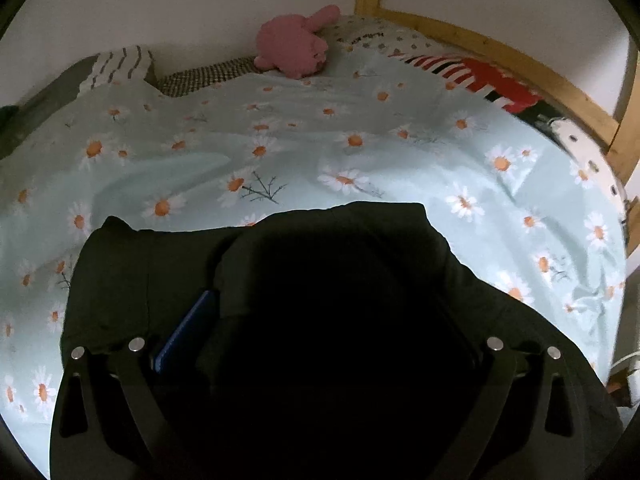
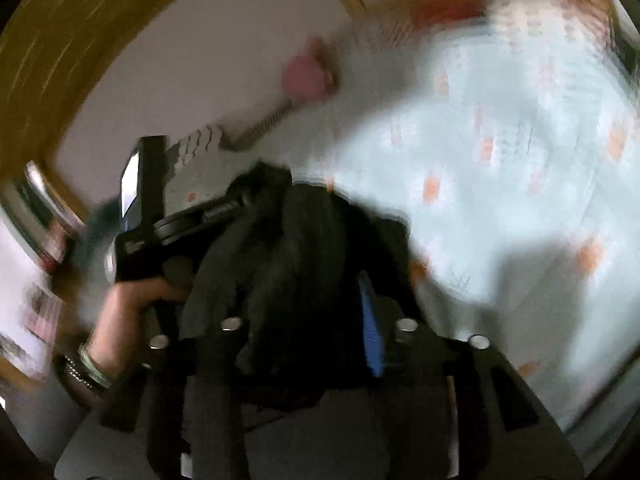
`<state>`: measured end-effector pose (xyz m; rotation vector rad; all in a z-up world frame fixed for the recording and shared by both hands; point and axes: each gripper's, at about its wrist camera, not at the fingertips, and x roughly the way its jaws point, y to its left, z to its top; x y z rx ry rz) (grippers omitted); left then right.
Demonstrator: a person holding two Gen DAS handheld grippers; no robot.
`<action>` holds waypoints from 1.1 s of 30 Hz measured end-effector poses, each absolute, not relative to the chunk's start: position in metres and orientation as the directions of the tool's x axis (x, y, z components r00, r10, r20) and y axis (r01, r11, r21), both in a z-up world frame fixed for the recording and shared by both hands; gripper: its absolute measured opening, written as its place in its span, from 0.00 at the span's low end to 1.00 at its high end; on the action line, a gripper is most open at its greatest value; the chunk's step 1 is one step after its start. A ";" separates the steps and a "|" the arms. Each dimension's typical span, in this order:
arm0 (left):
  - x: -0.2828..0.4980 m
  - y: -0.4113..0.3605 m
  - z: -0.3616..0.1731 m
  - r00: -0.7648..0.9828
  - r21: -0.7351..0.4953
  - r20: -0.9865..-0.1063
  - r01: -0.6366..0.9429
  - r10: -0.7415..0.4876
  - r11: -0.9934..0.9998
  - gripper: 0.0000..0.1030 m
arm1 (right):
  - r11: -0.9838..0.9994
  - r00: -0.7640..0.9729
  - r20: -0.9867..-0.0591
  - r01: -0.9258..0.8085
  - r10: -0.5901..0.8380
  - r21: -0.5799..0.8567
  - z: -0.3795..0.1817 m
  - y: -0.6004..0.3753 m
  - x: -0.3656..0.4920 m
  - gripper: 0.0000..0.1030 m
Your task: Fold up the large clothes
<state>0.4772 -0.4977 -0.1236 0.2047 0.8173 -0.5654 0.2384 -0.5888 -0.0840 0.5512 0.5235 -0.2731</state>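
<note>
A large black garment (image 1: 280, 264) hangs bunched over my left gripper (image 1: 332, 296) above the bed. It hides both fingertips; only the left finger's blue pad (image 1: 188, 332) shows. In the blurred right wrist view a hand (image 2: 132, 300) holds the left gripper (image 2: 240, 198), whose tip is closed on an upper fold of the garment (image 2: 304, 232). The same dark cloth is heaped over my right gripper (image 2: 304, 280) and lies between its jaws. It covers the left finger, while the right finger's blue pad (image 2: 370, 332) stands bare beside the cloth.
A pale blue daisy-print duvet (image 1: 360, 140) covers the bed. A pink plush toy (image 1: 292, 48) and a striped pillow (image 1: 120, 64) lie by the far wall. Red striped fabric (image 1: 492, 76) sits along the wooden bed frame (image 1: 520, 64) on the right.
</note>
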 end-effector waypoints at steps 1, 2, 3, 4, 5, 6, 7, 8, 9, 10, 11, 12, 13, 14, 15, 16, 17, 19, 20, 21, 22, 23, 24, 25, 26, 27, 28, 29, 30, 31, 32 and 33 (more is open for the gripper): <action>0.475 -0.492 -0.118 0.541 -0.062 -0.733 0.552 -0.413 0.832 0.96 | 0.849 0.835 -0.531 0.380 -0.144 0.367 -0.075 -0.578 0.236 0.41; 0.470 -0.484 -0.106 0.537 -0.096 -0.723 0.544 -0.434 0.833 0.95 | 0.863 0.839 -0.516 0.383 -0.174 0.331 -0.070 -0.571 0.237 0.48; 0.466 -0.477 -0.097 0.541 -0.119 -0.712 0.536 -0.448 0.836 0.95 | 0.868 0.840 -0.499 0.397 -0.213 0.298 -0.066 -0.566 0.233 0.53; 0.455 -0.462 -0.077 0.567 -0.149 -0.676 0.521 -0.471 0.841 0.95 | 0.869 0.842 -0.486 0.406 -0.234 0.284 -0.065 -0.562 0.225 0.54; 0.445 -0.448 -0.064 0.596 -0.153 -0.650 0.505 -0.472 0.849 0.95 | 0.866 0.844 -0.474 0.415 -0.251 0.280 -0.062 -0.562 0.226 0.57; 0.435 -0.433 -0.052 0.633 -0.144 -0.624 0.483 -0.457 0.864 0.95 | 0.854 0.842 -0.469 0.432 -0.266 0.290 -0.062 -0.566 0.223 0.63; 0.419 -0.414 -0.041 0.683 -0.119 -0.596 0.445 -0.422 0.888 0.95 | 0.844 0.839 -0.470 0.445 -0.275 0.299 -0.063 -0.570 0.218 0.66; 0.409 -0.402 -0.040 0.705 -0.102 -0.587 0.424 -0.399 0.900 0.95 | 0.831 0.832 -0.478 0.460 -0.281 0.312 -0.068 -0.576 0.215 0.73; 0.400 -0.394 -0.045 0.704 -0.087 -0.596 0.420 -0.385 0.903 0.95 | 0.819 0.826 -0.490 0.471 -0.279 0.328 -0.071 -0.583 0.215 0.78; 0.394 -0.393 -0.060 0.665 -0.070 -0.643 0.443 -0.380 0.894 0.95 | 0.808 0.823 -0.501 0.476 -0.268 0.348 -0.077 -0.593 0.220 0.79; 0.391 -0.395 -0.075 0.625 -0.062 -0.681 0.468 -0.380 0.881 0.95 | 0.797 0.825 -0.509 0.472 -0.247 0.378 -0.074 -0.596 0.213 0.81; 0.388 -0.401 -0.101 0.584 -0.046 -0.723 0.492 -0.369 0.869 0.95 | 0.782 0.831 -0.514 0.461 -0.213 0.420 -0.078 -0.601 0.210 0.85; 0.387 -0.405 -0.117 0.573 -0.038 -0.736 0.497 -0.361 0.867 0.95 | 0.770 0.830 -0.522 0.459 -0.194 0.444 -0.080 -0.604 0.210 0.85; 0.384 -0.405 -0.130 0.586 -0.050 -0.717 0.498 -0.378 0.866 0.95 | 0.763 0.825 -0.534 0.463 -0.185 0.450 -0.082 -0.606 0.209 0.85; 0.379 -0.404 -0.136 0.618 -0.053 -0.681 0.492 -0.392 0.869 0.96 | 0.774 0.810 -0.550 0.477 -0.203 0.416 -0.080 -0.607 0.209 0.85; 0.373 -0.405 -0.139 0.654 -0.037 -0.651 0.479 -0.385 0.877 0.96 | 0.788 0.806 -0.550 0.478 -0.219 0.387 -0.075 -0.604 0.210 0.85; 0.369 -0.407 -0.140 0.673 -0.023 -0.638 0.469 -0.374 0.883 0.96 | 0.807 0.798 -0.551 0.481 -0.243 0.341 -0.071 -0.600 0.209 0.85; 0.364 -0.409 -0.142 0.695 -0.004 -0.621 0.461 -0.364 0.887 0.96 | 0.841 0.774 -0.550 0.495 -0.314 0.216 -0.063 -0.587 0.209 0.85; 0.364 -0.408 -0.144 0.695 -0.007 -0.618 0.463 -0.369 0.886 0.96 | 0.851 0.752 -0.556 0.505 -0.352 0.144 -0.063 -0.582 0.211 0.86; 0.365 -0.407 -0.145 0.692 -0.012 -0.619 0.464 -0.371 0.886 0.96 | 0.856 0.734 -0.565 0.510 -0.378 0.090 -0.062 -0.577 0.212 0.88; 0.367 -0.406 -0.146 0.686 -0.021 -0.624 0.465 -0.375 0.885 0.96 | 0.867 0.714 -0.583 0.498 -0.388 0.032 -0.063 -0.575 0.217 0.88; 0.371 -0.403 -0.147 0.682 -0.030 -0.625 0.465 -0.379 0.885 0.96 | 0.875 0.707 -0.596 0.484 -0.381 0.014 -0.061 -0.573 0.218 0.88; 0.373 -0.401 -0.148 0.679 -0.044 -0.624 0.464 -0.387 0.885 0.96 | 0.885 0.697 -0.622 0.465 -0.356 0.014 -0.061 -0.576 0.221 0.88; 0.377 -0.400 -0.148 0.681 -0.048 -0.620 0.464 -0.391 0.885 0.96 | 0.891 0.686 -0.651 0.453 -0.325 0.032 -0.062 -0.581 0.223 0.88; 0.379 -0.401 -0.149 0.686 -0.048 -0.611 0.465 -0.394 0.884 0.96 | 0.898 0.675 -0.684 0.436 -0.277 0.067 -0.064 -0.588 0.226 0.88; 0.379 -0.402 -0.150 0.689 -0.046 -0.605 0.469 -0.398 0.882 0.96 | 0.901 0.665 -0.721 0.413 -0.196 0.136 -0.067 -0.598 0.230 0.88; 0.382 -0.400 -0.150 0.689 -0.058 -0.600 0.468 -0.406 0.882 0.96 | 0.896 0.666 -0.731 0.402 -0.146 0.187 -0.070 -0.606 0.230 0.89; 0.384 -0.400 -0.150 0.687 -0.070 -0.599 0.465 -0.410 0.882 0.96 | 0.882 0.674 -0.734 0.392 -0.082 0.262 -0.075 -0.617 0.231 0.89; 0.384 -0.399 -0.150 0.686 -0.078 -0.598 0.464 -0.413 0.883 0.96 | 0.848 0.678 -0.735 0.388 0.003 0.361 -0.084 -0.631 0.233 0.89; 0.385 -0.397 -0.150 0.686 -0.085 -0.598 0.461 -0.415 0.883 0.96 | 0.812 0.680 -0.730 0.393 0.060 0.432 -0.093 -0.641 0.236 0.91; 0.386 -0.395 -0.150 0.686 -0.093 -0.597 0.457 -0.417 0.885 0.96 | 0.768 0.692 -0.713 0.393 0.116 0.506 -0.102 -0.651 0.238 0.93; 0.387 -0.393 -0.150 0.685 -0.102 -0.595 0.454 -0.420 0.885 0.96 | 0.729 0.710 -0.684 0.378 0.167 0.570 -0.109 -0.657 0.239 0.93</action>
